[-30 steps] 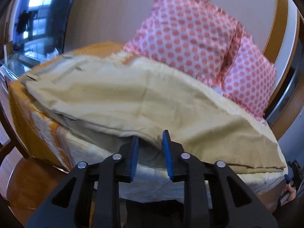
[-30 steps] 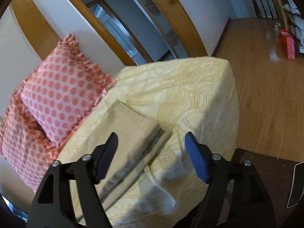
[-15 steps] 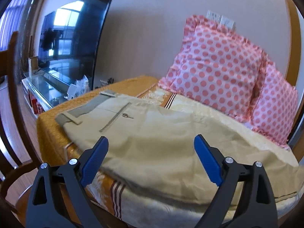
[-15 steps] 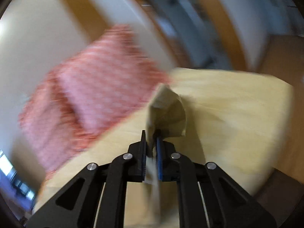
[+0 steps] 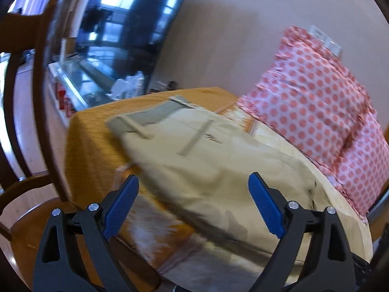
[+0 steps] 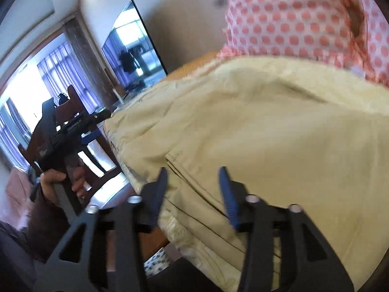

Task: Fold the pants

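The beige pants (image 5: 206, 160) lie folded over on the covered table, waistband at the far left, zipper facing up. My left gripper (image 5: 194, 206) is open and empty, hovering just in front of the near edge of the pants. In the right wrist view the pants (image 6: 255, 126) fill the middle, with a hem edge (image 6: 184, 170) lying between the fingers. My right gripper (image 6: 192, 192) is open over that hem and holds nothing. The left gripper (image 6: 73, 126) also shows in the right wrist view, held in a hand off the table's left side.
Two pink polka-dot pillows (image 5: 316, 102) lean on the wall behind the pants. The table has an orange and cream cloth (image 5: 90, 136). A wooden chair (image 5: 26, 92) stands at the left, a TV (image 5: 126, 24) and glass stand behind it.
My right gripper, shut on the pant leg half a second ago, has carried it over and opened. My left gripper opened earlier and has swung left, with motion blur now.
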A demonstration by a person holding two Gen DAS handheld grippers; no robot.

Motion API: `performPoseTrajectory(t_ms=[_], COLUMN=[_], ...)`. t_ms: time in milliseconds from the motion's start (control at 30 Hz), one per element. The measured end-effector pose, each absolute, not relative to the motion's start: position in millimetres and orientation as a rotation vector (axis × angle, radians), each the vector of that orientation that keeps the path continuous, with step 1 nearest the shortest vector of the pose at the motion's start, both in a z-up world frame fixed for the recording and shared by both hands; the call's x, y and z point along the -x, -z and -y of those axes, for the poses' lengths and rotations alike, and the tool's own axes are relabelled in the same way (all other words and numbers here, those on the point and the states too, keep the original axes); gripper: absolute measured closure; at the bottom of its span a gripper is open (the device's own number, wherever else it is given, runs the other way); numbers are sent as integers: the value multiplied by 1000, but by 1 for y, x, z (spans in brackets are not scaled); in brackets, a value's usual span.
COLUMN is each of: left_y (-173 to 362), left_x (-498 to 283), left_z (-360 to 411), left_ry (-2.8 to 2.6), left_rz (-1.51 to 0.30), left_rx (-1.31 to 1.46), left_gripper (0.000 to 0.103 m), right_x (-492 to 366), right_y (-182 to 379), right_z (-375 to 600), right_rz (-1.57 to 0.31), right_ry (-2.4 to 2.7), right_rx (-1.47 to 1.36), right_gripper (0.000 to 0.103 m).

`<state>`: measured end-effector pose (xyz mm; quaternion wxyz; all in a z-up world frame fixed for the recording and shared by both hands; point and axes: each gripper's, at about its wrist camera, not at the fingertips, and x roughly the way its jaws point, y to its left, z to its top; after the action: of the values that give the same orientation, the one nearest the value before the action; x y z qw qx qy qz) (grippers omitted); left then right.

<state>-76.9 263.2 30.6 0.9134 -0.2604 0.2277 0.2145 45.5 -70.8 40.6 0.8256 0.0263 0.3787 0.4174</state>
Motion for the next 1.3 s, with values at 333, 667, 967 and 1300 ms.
performPoseTrajectory(t_ms=[333, 667, 967, 1300], left_y=[-21, -18, -10, -105], left_x=[63, 44, 33, -8], left_z=[-312, -309, -310, -193], left_ry=[-535, -467, -402, -300], left_rz=[-467, -468, -451, -356], left_rx=[647, 682, 912, 336], left_gripper=[10, 10, 63, 94], right_x=[-47, -49, -49, -26], right_y=[-25, -21, -21, -39], right_z=[67, 61, 67, 123], right_rz=[-730, -702, -699, -635], right_ry=[-699, -738, -759, -749], right_rx=[106, 76, 18, -126], right_gripper=[35, 17, 17, 16])
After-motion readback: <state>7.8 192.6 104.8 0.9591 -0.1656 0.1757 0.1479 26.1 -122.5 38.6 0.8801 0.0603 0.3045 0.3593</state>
